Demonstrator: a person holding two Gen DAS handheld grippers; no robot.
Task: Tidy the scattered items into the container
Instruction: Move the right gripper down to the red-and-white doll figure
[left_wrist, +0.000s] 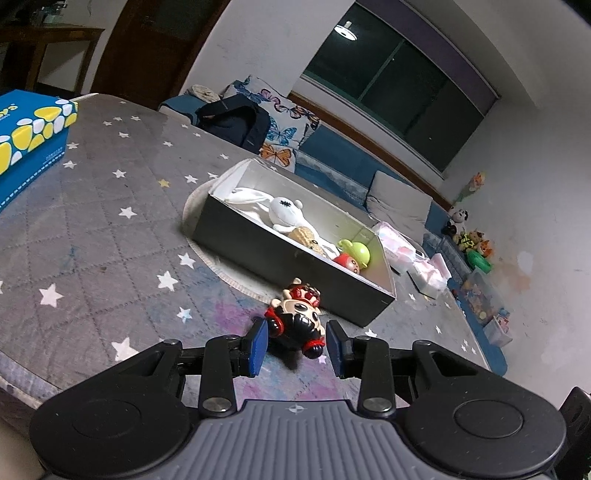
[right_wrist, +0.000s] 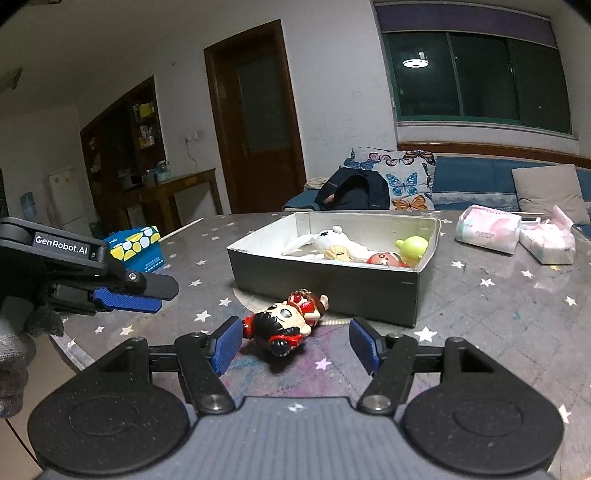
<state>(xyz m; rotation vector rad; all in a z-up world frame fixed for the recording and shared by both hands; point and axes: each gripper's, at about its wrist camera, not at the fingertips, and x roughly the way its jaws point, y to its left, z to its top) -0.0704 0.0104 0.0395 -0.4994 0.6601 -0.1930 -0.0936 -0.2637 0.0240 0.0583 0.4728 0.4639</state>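
A small doll (right_wrist: 288, 321) with black hair and red clothes lies on its side on the star-patterned table, just in front of the grey box (right_wrist: 325, 280). My right gripper (right_wrist: 295, 343) is open around the doll: its left pad is close to the doll's feet and its right pad stands well clear. In the left wrist view the doll (left_wrist: 295, 321) shows between and just beyond the pads of my left gripper (left_wrist: 298, 343), which is open and empty. Seen from the right wrist, the left gripper (right_wrist: 147, 295) hovers off to the doll's left. The box (left_wrist: 280, 254) holds a white plush, a green-hatted figure and other small toys.
A blue and yellow tissue box (right_wrist: 136, 247) sits at the table's far left. Pink tissue packs (right_wrist: 484, 229) lie to the right of the grey box. A round pale mat (left_wrist: 221, 269) lies under the box. A gloved hand (right_wrist: 14, 347) holds the left gripper near the table edge.
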